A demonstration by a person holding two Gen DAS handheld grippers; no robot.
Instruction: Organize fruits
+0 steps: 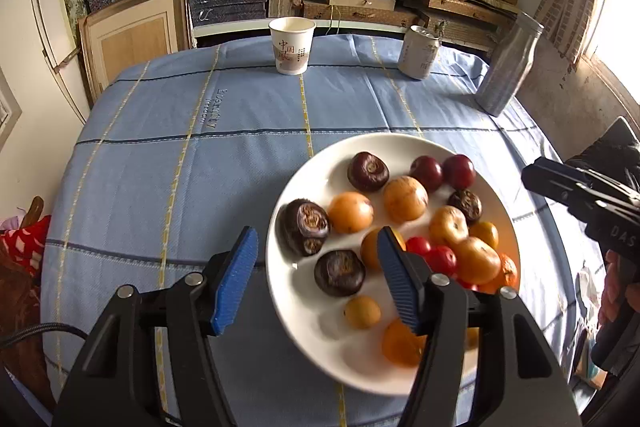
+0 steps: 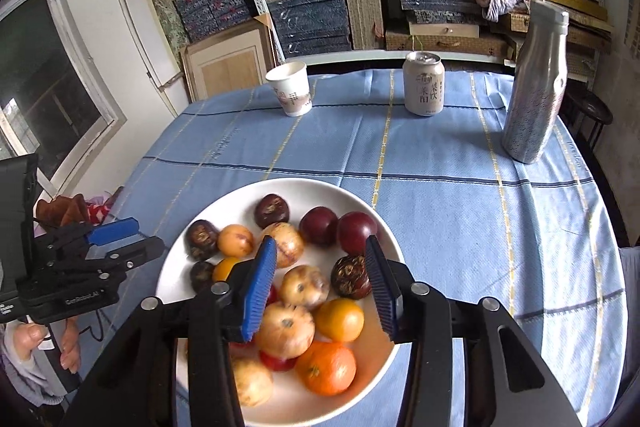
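A white plate (image 1: 316, 311) (image 2: 176, 267) on the blue checked tablecloth holds several fruits: dark purple ones (image 1: 339, 273), orange and tan ones (image 1: 405, 198), small red ones (image 1: 441, 261) and a mandarin (image 2: 326, 367). My left gripper (image 1: 316, 233) is open; its blue fingers straddle the plate's left rim, above the fruit, gripping nothing. It also shows at the left of the right wrist view (image 2: 112, 239). My right gripper (image 2: 320, 241) is open over the middle of the pile, with tan fruits (image 2: 304, 285) below the gap and no pad pressing on any. Its black body shows in the left wrist view (image 1: 560, 183).
A paper cup (image 1: 292, 45) (image 2: 290, 89), a drink can (image 1: 418, 53) (image 2: 424, 83) and a tall silver bottle (image 1: 508, 67) (image 2: 536, 87) stand along the table's far edge. Shelves of boxes fill the wall behind. A person's hand (image 2: 68, 343) holds the left gripper's handle.
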